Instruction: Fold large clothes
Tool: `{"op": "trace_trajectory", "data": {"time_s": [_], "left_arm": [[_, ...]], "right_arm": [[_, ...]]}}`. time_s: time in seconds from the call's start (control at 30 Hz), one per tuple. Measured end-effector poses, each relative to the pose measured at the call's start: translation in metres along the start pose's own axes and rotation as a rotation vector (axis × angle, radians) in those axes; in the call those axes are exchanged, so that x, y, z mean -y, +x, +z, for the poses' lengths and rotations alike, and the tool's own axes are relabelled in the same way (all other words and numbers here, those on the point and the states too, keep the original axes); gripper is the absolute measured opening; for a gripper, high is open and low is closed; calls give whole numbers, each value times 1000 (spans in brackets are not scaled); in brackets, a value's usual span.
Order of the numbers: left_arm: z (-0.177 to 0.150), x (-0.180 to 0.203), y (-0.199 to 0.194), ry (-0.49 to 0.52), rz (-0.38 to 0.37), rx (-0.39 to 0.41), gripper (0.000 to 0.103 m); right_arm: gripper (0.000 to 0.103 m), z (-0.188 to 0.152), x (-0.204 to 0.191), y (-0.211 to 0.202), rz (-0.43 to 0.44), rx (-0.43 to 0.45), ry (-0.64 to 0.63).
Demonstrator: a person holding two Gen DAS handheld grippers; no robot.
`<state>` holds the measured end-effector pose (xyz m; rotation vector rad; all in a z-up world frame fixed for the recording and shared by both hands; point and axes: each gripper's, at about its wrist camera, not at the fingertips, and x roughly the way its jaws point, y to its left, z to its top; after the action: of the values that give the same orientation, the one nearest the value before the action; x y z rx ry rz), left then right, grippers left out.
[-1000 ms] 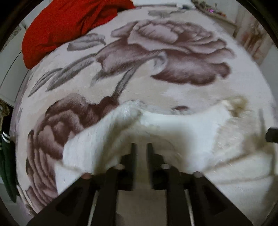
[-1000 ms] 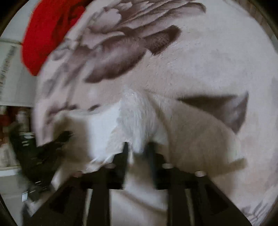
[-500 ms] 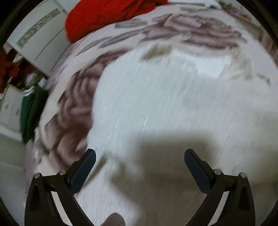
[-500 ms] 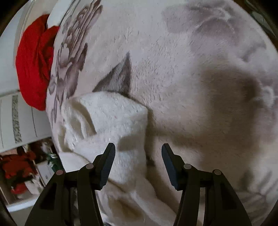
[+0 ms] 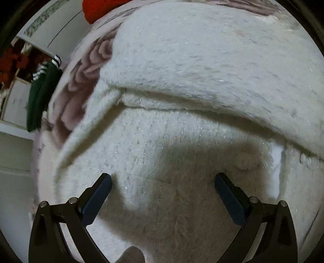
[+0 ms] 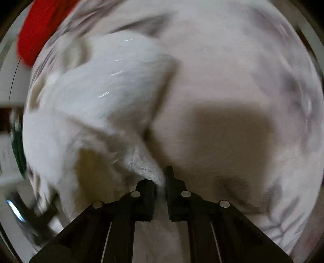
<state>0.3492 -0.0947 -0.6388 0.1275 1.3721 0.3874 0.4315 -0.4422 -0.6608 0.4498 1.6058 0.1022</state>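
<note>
**Mid-fold on the fuzzy white sweater: one claw had an edge, the other was hunting**

So the white fuzzy sweater (image 5: 182,141) pretty much filled the left wrist view, spread over a floral plush blanket (image 5: 81,76) that peeked out at the upper left of the frame. A thick fold ran across the middle of the picture, so I'd say at least one fold was already in and this was the re-grip for the next one.

The left gripper (image 5: 163,194) was spread as wide as it goes, hovering over the knit with nothing pinched between its fingers. The right gripper (image 6: 161,180) was clamped tight on a bunched bit of the sweater's edge (image 6: 145,165) at the bottom centre of its very blurry view; the rest of the sweater sat upper left there.

Next move, my guess: the left claw needed to drop onto a matching edge or corner and close, then both lift and carry together. Grabbing only the top layer looked tricky, since the knit's thick and stacked.

Red fabric (image 5: 97,8) sat at the top left, green striped garment (image 5: 40,93) off the left edge.
</note>
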Motion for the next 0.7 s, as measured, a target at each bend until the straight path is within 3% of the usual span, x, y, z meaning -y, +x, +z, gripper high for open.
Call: {"op": "trace_trajectory", "data": {"time_s": [0.1,0.17,0.23,0.3,0.33,0.37,0.43,0.53,0.6,0.7], "left_arm": [[0,-8,6,-26,-60,35,103],[1,-11,9,-34,-101,69,103],[1,-15,12,-47,-143,107,103],[3,-17,14,-36,-157,114,103],[4,-18,14,-25,-159,111,103],[7,-17,12,-18,-163,108,103],[9,-19,7,-14,-175,103,103],[8,-25,-8,-13,-106,114,103],[4,-26,-25,-17,-70,158,103],[-6,-33,-52,-39,-22,228,103]], "right_arm": [[14,-12,4,2,-17,4,-1],[37,-19,0,-10,-16,-11,8],[47,-29,4,-27,29,6,42],[49,-34,-1,-29,41,-3,7],[49,-37,-7,-22,5,-32,-40],[48,-38,-13,-10,-64,-63,-90],[48,-38,-2,-1,-231,-3,-86],[48,-38,20,-8,-183,5,84],[48,-49,14,-26,-177,-10,85],[48,-57,16,-70,-75,43,135]]}}
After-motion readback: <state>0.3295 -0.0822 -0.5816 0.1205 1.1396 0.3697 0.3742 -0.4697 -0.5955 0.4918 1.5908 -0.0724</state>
